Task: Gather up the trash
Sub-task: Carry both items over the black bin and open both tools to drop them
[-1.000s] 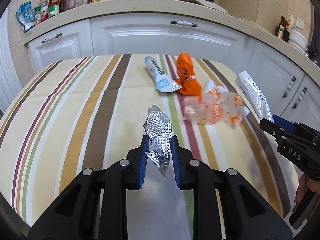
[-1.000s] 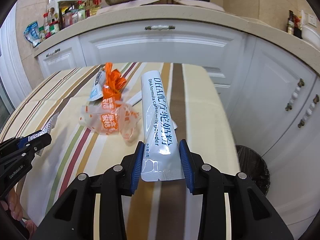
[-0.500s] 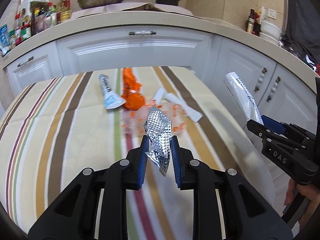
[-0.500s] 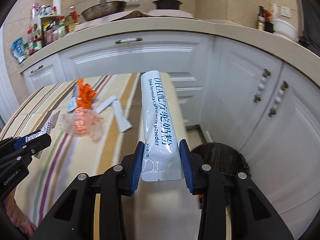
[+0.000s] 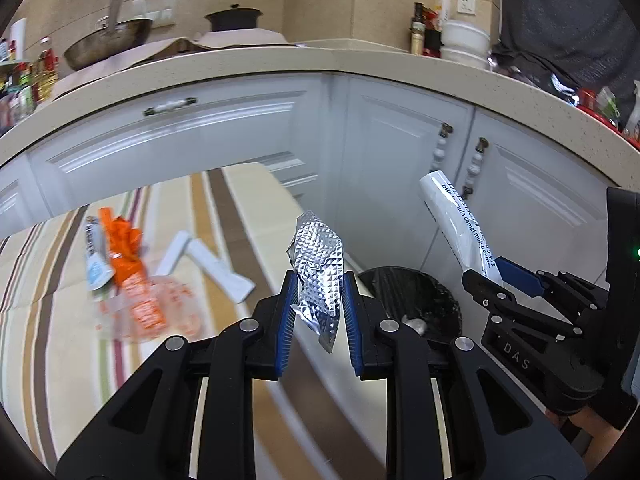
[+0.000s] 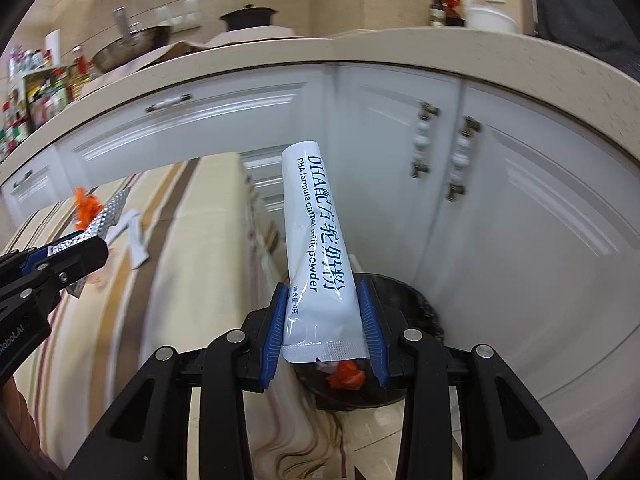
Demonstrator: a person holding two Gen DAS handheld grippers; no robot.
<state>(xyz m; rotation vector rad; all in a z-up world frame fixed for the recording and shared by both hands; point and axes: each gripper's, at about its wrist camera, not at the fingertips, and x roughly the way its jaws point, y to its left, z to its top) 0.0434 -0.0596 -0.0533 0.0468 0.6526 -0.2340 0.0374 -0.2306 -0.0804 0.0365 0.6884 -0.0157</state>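
Trash on the striped table (image 5: 60, 360) waits: orange wrapper (image 5: 126, 246), white sticks (image 5: 218, 268). Left gripper (image 5: 318, 318) pinches a foil wrapper (image 5: 318, 264); right gripper (image 6: 324, 330) pinches a white sachet (image 6: 316, 248). Both are in carrying step; next each should come above the black bin (image 5: 416, 296) and let go.

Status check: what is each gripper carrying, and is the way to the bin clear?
Left gripper shut on foil wrapper. Right gripper shut on milk powder sachet. Bin ahead on floor, nothing blocking. More wrappers left on table.
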